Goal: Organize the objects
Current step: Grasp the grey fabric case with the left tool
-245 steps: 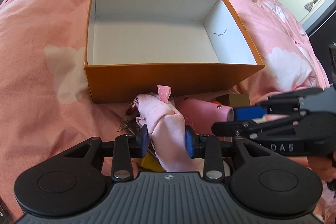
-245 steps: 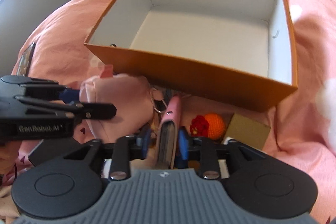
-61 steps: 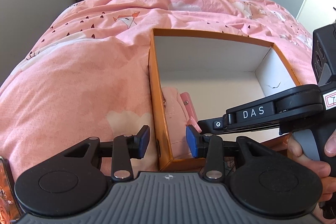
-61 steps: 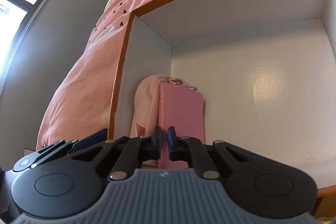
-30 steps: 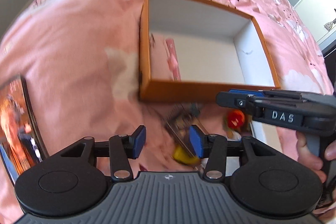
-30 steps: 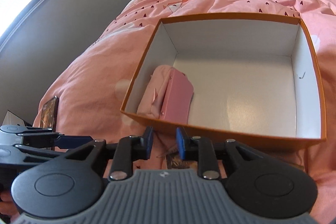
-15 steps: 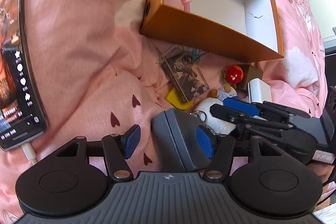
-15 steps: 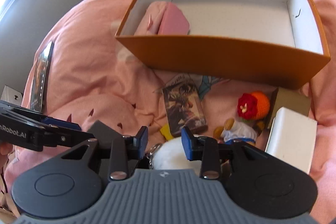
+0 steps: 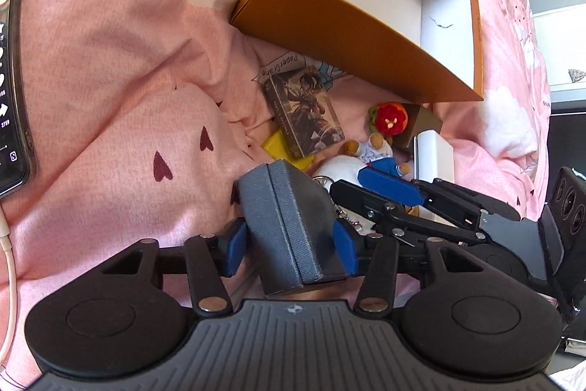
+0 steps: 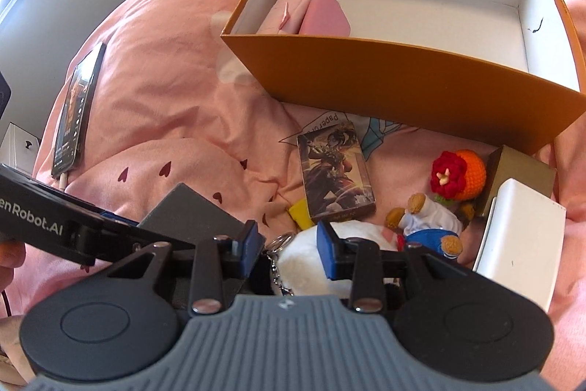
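Note:
An orange box [image 10: 421, 87] with a white inside lies on the pink bedspread; a pink cloth [image 10: 285, 10] and a pink wallet [image 10: 324, 13] rest in its left end. My left gripper [image 9: 289, 244] has its blue pads against both sides of a grey case [image 9: 289, 218]. My right gripper [image 10: 289, 244] is open around a white plush keychain [image 10: 311, 266]. A card deck [image 10: 335, 167], a yellow piece [image 10: 300, 211], a small bear doll [image 10: 428, 218], a crocheted orange with a red flower [image 10: 457, 178], a white box [image 10: 520, 237] and a brown box [image 10: 520, 171] lie in front of the orange box.
A phone [image 10: 75, 112] on a cable lies on the bedspread at the left, also in the left wrist view [image 9: 11, 61]. The right gripper shows in the left wrist view [image 9: 421, 204]. A white cabinet stands at the far right.
Both grippers left the box and came down to the pile. In the last half second the left jaws closed onto the grey case; the right gripper moved closer over the white plush.

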`<state>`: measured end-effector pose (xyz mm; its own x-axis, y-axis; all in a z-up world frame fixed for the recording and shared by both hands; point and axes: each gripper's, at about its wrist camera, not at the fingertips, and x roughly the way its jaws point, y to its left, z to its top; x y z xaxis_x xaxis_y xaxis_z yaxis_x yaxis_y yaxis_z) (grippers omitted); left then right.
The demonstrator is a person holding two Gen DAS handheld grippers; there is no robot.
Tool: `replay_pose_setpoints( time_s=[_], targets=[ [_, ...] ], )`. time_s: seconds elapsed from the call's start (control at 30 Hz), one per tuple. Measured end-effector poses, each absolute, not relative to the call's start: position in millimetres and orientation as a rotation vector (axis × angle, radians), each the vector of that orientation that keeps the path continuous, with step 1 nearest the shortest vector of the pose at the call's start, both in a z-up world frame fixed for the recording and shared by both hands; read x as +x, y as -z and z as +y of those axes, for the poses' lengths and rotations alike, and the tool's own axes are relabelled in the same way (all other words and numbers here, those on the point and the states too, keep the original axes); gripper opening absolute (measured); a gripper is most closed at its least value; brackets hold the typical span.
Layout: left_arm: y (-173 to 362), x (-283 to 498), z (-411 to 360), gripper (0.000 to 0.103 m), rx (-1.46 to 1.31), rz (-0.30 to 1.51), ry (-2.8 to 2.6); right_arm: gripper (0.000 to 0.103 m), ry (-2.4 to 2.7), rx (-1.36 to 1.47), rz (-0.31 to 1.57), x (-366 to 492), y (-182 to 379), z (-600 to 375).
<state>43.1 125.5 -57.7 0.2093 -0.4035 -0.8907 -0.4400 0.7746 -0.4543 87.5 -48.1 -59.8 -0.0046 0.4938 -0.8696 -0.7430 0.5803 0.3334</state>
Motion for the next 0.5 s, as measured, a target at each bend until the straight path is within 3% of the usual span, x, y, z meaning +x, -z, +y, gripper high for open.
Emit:
replay_pose_setpoints(
  time_s=[0.2,0.33,0.5],
  targets=[
    [36,50,118,0.043,-0.642,1.295,-0.016,0.038,-0.975,-0.227,1.218,94,56,-54],
    [17,60,111,0.042,-0.497,1.191,-0.039,0.039,-0.937,-0.231,1.181,104,50,-56],
    [16,73,114,0.042,-0.343,1.093,-0.136,0.048,-0.928,-0.277,1.125,115,46,-47]
  ],
)
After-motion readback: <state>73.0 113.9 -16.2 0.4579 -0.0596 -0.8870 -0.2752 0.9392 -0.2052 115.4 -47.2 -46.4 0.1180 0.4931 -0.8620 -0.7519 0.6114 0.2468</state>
